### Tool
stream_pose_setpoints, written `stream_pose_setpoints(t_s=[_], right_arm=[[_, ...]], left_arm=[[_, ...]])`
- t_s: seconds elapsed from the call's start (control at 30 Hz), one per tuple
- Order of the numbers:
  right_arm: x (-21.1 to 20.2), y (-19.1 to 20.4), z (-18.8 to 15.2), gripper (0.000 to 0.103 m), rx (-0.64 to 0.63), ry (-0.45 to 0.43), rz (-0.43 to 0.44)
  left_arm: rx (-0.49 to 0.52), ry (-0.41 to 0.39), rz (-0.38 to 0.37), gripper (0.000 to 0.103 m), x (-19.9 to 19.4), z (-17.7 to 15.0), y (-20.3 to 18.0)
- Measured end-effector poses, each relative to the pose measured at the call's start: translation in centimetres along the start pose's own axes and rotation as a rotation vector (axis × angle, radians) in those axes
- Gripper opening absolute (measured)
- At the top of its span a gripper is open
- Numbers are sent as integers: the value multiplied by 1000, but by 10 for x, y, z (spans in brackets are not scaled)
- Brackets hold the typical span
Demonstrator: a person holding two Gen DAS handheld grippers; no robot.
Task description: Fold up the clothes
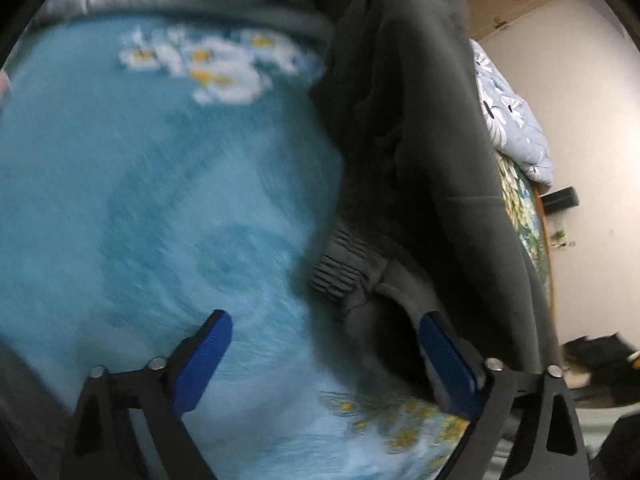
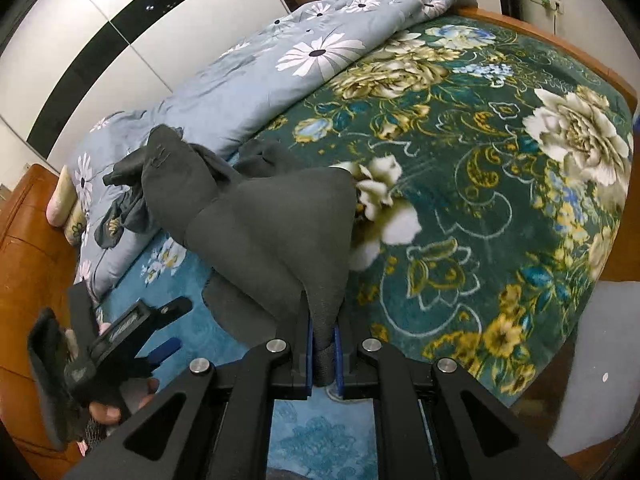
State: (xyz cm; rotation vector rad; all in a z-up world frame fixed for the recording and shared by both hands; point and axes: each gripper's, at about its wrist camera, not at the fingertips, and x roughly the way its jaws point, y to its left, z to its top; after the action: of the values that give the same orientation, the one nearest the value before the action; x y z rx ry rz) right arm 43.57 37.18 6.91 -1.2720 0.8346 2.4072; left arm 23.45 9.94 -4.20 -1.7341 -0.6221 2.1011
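A dark grey garment (image 2: 272, 220) is lifted above the bed. My right gripper (image 2: 324, 344) is shut on a bunched edge of it, and the cloth stretches away to the left toward the quilt. In the left wrist view the same garment (image 1: 420, 140) hangs at the right, with a ribbed cuff (image 1: 340, 268) low down. My left gripper (image 1: 324, 348) is open, its blue fingers (image 1: 204, 360) wide apart; the right finger lies against the cloth, holding nothing. The left gripper also shows in the right wrist view (image 2: 160, 332), low left, held by a hand.
The bed carries a blue and green floral blanket (image 2: 480, 200). A light blue daisy quilt (image 2: 280, 60) is heaped along the far side. A wooden headboard (image 2: 28, 260) is at the left, a wooden bed edge (image 2: 560, 36) at the far right, walls behind.
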Motion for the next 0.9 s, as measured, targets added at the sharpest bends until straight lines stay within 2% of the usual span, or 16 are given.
stream_pose_setpoints(t_s=[0.1,0.17,0.2,0.27,0.3,0.33,0.5,0.53,0.6,0.67,0.7,0.8,0.9], right_arm=[[-3,-4,-6,8,-9,1,10],[-5,-5,-7,8,-20,7,12],[-6,-4,-7,8,-28,10,12],[-7,-4,-8,8,-43,16,10],[-8,-4,-8,9,-51,19,9],[-9,-3,-9,9,-59,22,9],[-10,8,-15,15,-107,25,44],[-11,11,-16,24,-111,21,56],[-12,14,-18,28,-113,5,76],[-16,10,-21,37,-98,-24,89],[-15,5,-21,42,-72,-29,93],[-1,-16,-22,43,43,-5,92],[29,-28,-21,43,118,50,96]], left_arm=[[-108,35,-37,82,20,-2,3],[-147,37,-53,68,28,-3,1],[-154,37,-54,54,30,-4,-2],[-162,32,-48,45,32,-5,-10],[-144,13,-23,36,29,-6,-16],[-117,-11,1,32,21,-6,-22],[1,-222,76,24,-62,0,-43],[14,-276,91,23,-83,3,-44],[36,-398,153,22,-125,6,-39],[57,-484,223,22,-161,9,-33],[60,-507,253,22,-173,10,-27],[45,-551,325,22,-194,10,-9],[-2,-555,341,22,-201,14,9]])
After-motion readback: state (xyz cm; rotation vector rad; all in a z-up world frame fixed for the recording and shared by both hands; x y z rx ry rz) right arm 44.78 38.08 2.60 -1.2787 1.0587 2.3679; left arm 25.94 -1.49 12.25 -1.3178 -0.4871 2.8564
